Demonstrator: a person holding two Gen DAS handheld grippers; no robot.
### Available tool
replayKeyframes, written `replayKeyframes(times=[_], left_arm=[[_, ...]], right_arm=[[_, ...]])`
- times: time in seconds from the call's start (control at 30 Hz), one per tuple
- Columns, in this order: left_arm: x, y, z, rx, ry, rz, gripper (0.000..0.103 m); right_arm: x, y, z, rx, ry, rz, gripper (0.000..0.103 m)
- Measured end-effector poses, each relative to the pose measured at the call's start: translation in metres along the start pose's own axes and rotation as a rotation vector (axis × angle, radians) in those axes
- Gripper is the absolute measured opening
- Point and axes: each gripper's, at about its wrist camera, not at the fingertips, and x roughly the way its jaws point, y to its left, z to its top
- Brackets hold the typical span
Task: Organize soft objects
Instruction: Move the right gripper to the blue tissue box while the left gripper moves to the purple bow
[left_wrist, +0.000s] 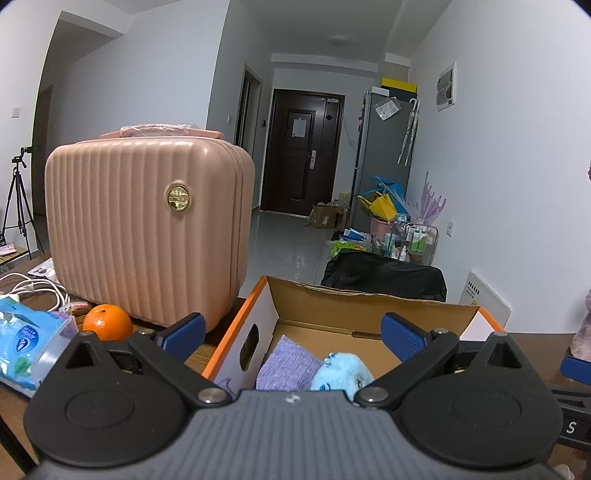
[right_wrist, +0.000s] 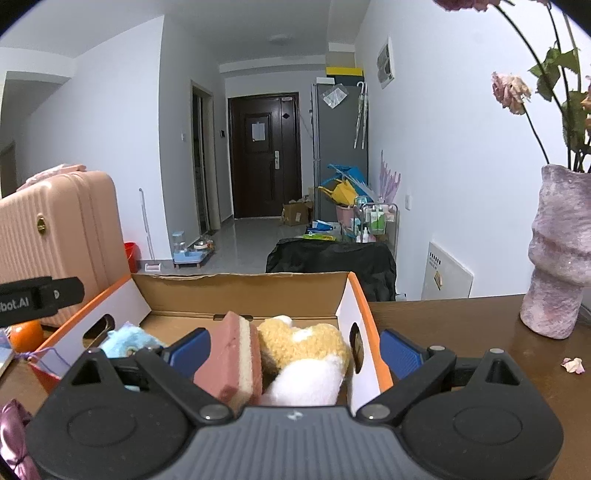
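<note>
The left gripper is standing wide with nothing between its 2 blue pads, over an open orange-edged cardboard box on the brown wooden table. The right gripper is gaping equally wide, gripping nothing. Lying inside the box are a folded lilac knit cloth, a fluffy light-blue plush toy, a pink-and-cream sponge block and a tan-and-white plush toy. A ribbed pink hard-shell suitcase is standing just left of the box.
</note>
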Motion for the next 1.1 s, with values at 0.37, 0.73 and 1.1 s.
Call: replayKeyframes(times=[0.37,0.73,1.1], left_arm=[[-0.031,0.01,-0.009,0.008,-0.008,-0.018,0.103],[-0.069,0.019,-0.023,0.025,0.005,-0.023,0.103],[-0.106,0.025,-0.035,0.058,0.01,-0.045,0.103]], right_arm=[[-0.041,0.0,-0.016,-0.019,-0.027,0.017,0.098],[-0.089,0.004,-0.031,-0.042,-0.073,0.05,0.098],[-0.128,0.014,-0.048,-0.091,-0.078,0.088,0.098]])
